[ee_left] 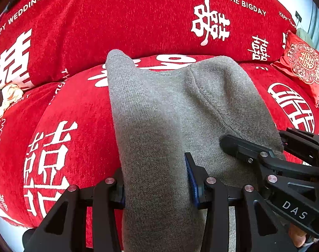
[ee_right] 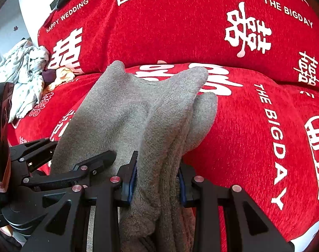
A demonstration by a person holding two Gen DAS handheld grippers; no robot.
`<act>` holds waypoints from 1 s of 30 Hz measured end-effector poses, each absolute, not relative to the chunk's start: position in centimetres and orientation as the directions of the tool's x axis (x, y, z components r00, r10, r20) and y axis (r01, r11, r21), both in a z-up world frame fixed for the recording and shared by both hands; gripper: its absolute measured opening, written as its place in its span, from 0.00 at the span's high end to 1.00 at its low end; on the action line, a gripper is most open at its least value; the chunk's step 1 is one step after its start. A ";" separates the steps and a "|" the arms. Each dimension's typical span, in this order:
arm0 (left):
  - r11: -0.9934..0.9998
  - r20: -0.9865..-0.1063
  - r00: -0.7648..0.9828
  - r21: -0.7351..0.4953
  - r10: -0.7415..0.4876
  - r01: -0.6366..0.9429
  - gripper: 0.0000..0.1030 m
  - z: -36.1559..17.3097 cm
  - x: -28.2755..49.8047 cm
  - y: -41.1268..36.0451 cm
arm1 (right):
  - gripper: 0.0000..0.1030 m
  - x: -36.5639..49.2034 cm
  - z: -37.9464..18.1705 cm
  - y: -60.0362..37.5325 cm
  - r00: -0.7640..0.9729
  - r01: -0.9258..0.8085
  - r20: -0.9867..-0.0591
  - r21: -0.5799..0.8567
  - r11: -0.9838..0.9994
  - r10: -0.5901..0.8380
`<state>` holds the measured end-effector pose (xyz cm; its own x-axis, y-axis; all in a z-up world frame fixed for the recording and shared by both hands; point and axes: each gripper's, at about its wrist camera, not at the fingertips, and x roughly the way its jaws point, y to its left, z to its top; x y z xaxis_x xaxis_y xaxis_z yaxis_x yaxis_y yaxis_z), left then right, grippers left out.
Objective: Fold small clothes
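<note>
Left hand-held gripper [ee_left: 157, 180]: in my left wrist view it sits at bottom centre, jaws part-way closed and clamped on a thick fold of the grey knit garment [ee_left: 170, 109]; I see the blue pads pressing the cloth from both sides.

Right hand-held gripper [ee_right: 157, 178]: bottom centre of my right wrist view, jaws narrowed onto a bunched edge of the same garment, cloth filling the gap between the pads.

Each gripper from the other's camera: the right one shows at the lower right of the left view, the left one at the lower left of the right view, both against the garment's near edge.

Grey knit garment: gripped at its near edge by both, it stretches away up the frame and drapes onto the sofa, two corners ending near the centre.

Sofa [ee_left: 79, 109]: covered in red cloth with white characters and lettering.

Red cushion [ee_left: 304, 65]: right edge of the left view.

Pale crumpled clothes [ee_right: 25, 73]: left edge of the right view, well apart.
</note>
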<state>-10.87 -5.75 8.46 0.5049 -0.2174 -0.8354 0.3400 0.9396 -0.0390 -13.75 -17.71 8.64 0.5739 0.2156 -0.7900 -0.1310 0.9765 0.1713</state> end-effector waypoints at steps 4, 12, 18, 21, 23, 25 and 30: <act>0.940 -0.829 0.515 -0.036 -0.218 0.340 0.56 8.9 -11.4 -5.6 | 0.67 -14.1 9.1 -17.8 0.583 -0.139 -0.782 0.169 0.976 0.219; 0.939 -0.815 0.538 -0.021 -0.215 0.344 0.56 9.6 -12.5 -5.4 | 0.67 -15.2 9.8 -17.7 0.601 -0.141 -0.768 0.171 0.975 0.221; 0.938 -0.808 0.548 -0.015 -0.215 0.346 0.56 10.0 -13.0 -5.3 | 0.67 -15.6 10.0 -17.9 0.610 -0.142 -0.760 0.173 0.975 0.224; 0.938 -0.809 0.547 -0.015 -0.215 0.347 0.56 9.9 -12.9 -5.4 | 0.67 -15.7 9.9 -17.9 0.608 -0.141 -0.761 0.174 0.975 0.224; 0.937 -0.811 0.545 -0.014 -0.215 0.349 0.56 9.7 -12.8 -5.5 | 0.67 -15.7 9.9 -18.0 0.607 -0.139 -0.762 0.177 0.974 0.225; 0.936 -0.813 0.542 -0.013 -0.214 0.351 0.56 9.5 -12.7 -5.7 | 0.67 -15.6 9.7 -18.1 0.604 -0.139 -0.765 0.179 0.974 0.226; 0.936 -0.821 0.531 -0.012 -0.211 0.352 0.56 8.8 -12.5 -6.0 | 0.67 -15.1 9.0 -18.6 0.590 -0.134 -0.772 0.196 0.971 0.237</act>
